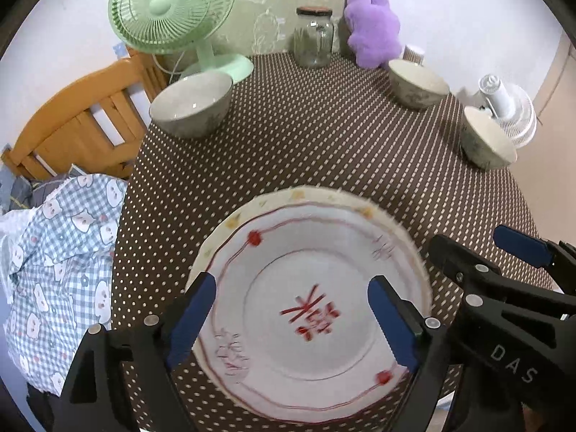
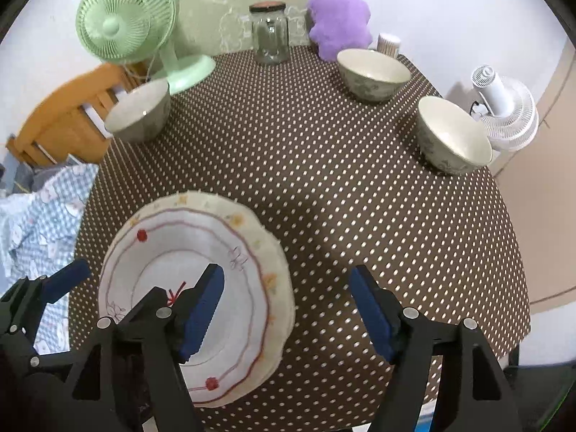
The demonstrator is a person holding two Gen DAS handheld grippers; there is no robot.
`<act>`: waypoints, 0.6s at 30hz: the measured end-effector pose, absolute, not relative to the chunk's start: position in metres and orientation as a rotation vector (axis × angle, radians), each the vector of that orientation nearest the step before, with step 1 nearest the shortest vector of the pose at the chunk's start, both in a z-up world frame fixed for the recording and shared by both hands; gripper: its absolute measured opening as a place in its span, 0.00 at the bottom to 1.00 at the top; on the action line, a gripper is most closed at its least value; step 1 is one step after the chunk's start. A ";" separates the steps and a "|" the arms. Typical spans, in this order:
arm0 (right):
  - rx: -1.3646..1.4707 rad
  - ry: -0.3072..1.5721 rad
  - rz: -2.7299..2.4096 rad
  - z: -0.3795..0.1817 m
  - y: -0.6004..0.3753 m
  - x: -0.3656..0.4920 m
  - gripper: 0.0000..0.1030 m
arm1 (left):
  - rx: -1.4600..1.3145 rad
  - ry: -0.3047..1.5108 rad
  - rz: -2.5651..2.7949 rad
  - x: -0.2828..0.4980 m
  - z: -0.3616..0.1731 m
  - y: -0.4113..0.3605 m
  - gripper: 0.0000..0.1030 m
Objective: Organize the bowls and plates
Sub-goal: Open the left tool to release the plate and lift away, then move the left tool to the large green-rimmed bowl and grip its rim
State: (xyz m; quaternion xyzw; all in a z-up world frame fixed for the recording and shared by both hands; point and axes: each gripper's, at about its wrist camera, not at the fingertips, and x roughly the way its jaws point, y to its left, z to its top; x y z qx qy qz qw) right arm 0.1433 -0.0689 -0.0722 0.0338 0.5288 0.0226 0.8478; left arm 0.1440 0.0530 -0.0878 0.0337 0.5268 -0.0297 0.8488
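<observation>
The left gripper (image 1: 291, 309) hung wide open above the stacked plates (image 1: 313, 309), holding nothing; the top plate was glossy white with wavy red lines, resting on a cream, scallop-edged one at the near edge of the round bench (image 1: 324, 136), covered in brown dotted cloth. The right gripper (image 2: 288, 309) was also spread wide and empty, beside the plates. Three rounded ceramic bowls (image 2: 374, 75) stood apart along the far side, near a clear glass jar (image 2: 270, 36).
</observation>
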 end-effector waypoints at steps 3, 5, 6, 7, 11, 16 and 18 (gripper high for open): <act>0.067 1.094 0.074 -0.065 -0.086 0.147 0.73 | 0.054 1.086 -0.029 0.145 -0.080 0.035 0.85; 0.066 1.098 0.086 -0.061 -0.099 0.150 0.73 | 0.055 1.081 0.001 0.146 -0.076 0.023 0.85; 0.066 1.100 0.095 -0.059 -0.105 0.152 0.73 | 0.054 1.073 0.014 0.147 -0.074 0.015 0.85; 0.062 1.100 0.102 -0.058 -0.113 0.154 0.73 | 0.051 1.068 0.022 0.147 -0.072 0.007 0.85; 0.044 1.079 0.124 -0.050 -0.146 0.165 0.73 | 0.023 1.055 0.036 0.154 -0.068 -0.023 0.85; 0.063 1.061 0.150 -0.050 -0.188 0.180 0.73 | 0.026 1.021 0.044 0.168 -0.064 -0.061 0.85; 0.062 1.055 0.159 -0.050 -0.204 0.187 0.73 | 0.029 1.010 0.046 0.174 -0.063 -0.078 0.84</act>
